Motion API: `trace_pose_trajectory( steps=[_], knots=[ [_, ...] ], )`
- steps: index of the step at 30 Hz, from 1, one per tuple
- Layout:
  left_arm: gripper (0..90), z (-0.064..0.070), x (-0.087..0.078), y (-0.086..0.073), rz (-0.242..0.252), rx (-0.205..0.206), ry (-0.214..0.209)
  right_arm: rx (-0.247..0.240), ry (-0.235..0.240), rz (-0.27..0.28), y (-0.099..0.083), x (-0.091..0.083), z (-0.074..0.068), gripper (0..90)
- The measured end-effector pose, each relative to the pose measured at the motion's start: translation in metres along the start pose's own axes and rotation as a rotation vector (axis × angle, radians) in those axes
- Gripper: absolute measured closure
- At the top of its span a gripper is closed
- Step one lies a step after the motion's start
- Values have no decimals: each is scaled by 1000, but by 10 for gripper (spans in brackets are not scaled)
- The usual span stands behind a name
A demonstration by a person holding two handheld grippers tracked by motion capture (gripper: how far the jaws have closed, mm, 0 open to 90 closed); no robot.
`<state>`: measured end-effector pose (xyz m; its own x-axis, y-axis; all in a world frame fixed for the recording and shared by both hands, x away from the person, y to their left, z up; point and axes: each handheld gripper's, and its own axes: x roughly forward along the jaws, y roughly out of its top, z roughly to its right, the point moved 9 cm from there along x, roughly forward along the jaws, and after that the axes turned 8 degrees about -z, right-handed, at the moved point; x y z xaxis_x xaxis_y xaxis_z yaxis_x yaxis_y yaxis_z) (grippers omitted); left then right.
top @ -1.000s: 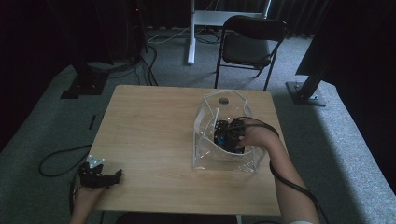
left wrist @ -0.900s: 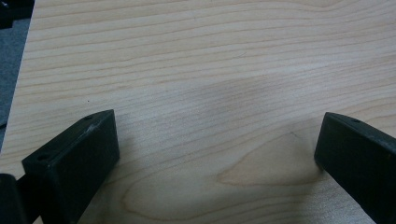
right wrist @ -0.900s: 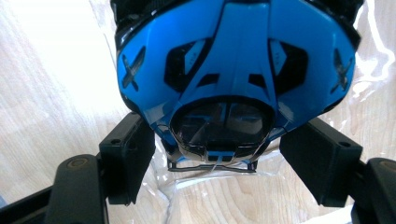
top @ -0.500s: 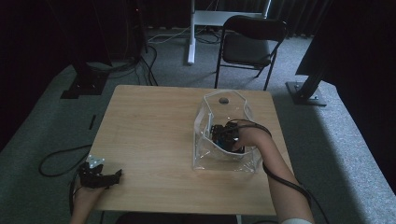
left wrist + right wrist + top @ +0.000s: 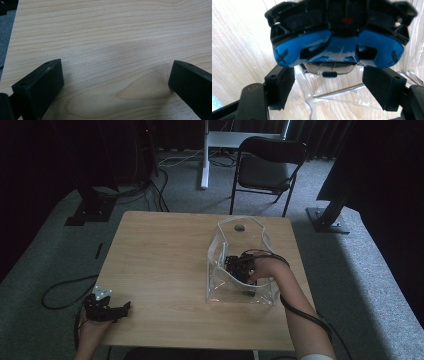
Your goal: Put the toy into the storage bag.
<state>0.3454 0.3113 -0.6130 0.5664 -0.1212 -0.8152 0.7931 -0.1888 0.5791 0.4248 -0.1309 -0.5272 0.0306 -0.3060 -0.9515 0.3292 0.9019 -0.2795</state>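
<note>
The right claw [image 5: 239, 268] is wide open inside the clear bag [image 5: 220, 247], beside a blue-black object [image 5: 337, 47]. The left claw [image 5: 117, 309] rests wide open on the desk [image 5: 160, 250], near left.

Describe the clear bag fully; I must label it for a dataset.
The bag is a clear, glossy plastic pouch, boxy, with creased walls and a raised flap at the far end bearing a dark round snap. It stands open-topped on the right half of the wooden table. The right gripper reaches inside it from the near right, its jaws spread beside a blue-and-black object. In the right gripper view a fold of plastic lies between the jaws.
</note>
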Motion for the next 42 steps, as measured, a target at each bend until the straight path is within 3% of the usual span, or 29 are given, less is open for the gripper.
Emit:
trace_pose_trajectory(
  steps=[6, 9, 11, 15, 19, 20, 22, 30, 37, 42],
  knots=[
    [3, 0, 0, 0, 0, 2, 0, 5, 3, 45, 1, -9, -1, 240],
    [3, 0, 0, 0, 1, 2, -1, 36, 22, 120, 2, -20, -2, 211],
    [3, 0, 0, 0, 1, 3, -1, 34, 18, 123, 0, -23, -1, 204],
    [3, 0, 0, 0, 1, 2, -1, 53, 51, 193, -2, -34, -6, 156],
    [3, 0, 0, 0, 1, 2, -2, 74, 68, 220, -5, -39, -4, 131],
    [3, 0, 0, 0, 1, 1, -2, 92, 90, 266, -7, -43, -3, 121],
    [4, 0, 0, 0, 1, 1, -2, 102, 104, 297, -7, -47, -5, 122],
    [3, 0, 0, 0, 1, 2, -1, 166, 102, 360, -10, -55, 1, 120],
    [3, 0, 0, 0, 1, 2, -1, 187, 102, 381, -12, -58, 2, 120],
    [3, 0, 0, 0, 0, 2, -1, 213, 86, 436, -15, -65, 7, 121]
  ],
)
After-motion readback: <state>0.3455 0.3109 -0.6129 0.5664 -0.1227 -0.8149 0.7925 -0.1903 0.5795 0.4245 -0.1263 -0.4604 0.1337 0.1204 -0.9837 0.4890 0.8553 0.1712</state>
